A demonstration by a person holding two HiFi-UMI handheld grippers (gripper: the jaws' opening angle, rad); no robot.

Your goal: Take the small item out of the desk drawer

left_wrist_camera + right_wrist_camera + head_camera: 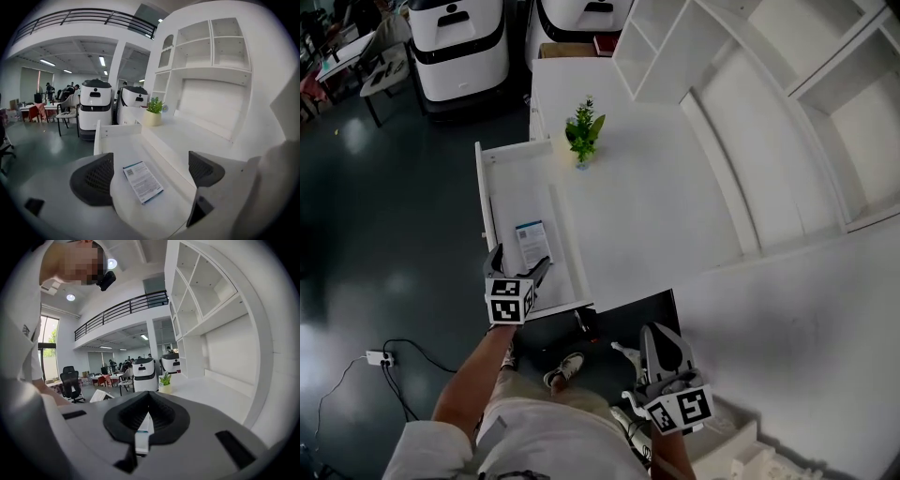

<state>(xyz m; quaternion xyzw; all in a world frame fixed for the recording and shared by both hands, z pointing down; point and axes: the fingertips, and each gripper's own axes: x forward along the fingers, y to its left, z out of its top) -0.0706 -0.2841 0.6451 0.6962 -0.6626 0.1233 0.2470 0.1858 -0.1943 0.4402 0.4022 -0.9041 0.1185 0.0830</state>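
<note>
We show a matt white drawer, smooth printed paper leaflet, glossy dark floor, smooth white slip.

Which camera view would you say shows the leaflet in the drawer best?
The left gripper view: the leaflet lies large, framed by the open fingers. The head view shows it small in the drawer; the right gripper view misses it.

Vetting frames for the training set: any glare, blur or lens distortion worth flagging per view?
Head view: dim, dark floor with light reflections, white desk bright but readable. Left gripper view: heavy fisheye, black corners; packet in the drawer fairly sharp, pads of the open left gripper softer. Right gripper view: same fisheye, ceiling lamp flares, thin card in the shut right gripper blurred.
</note>
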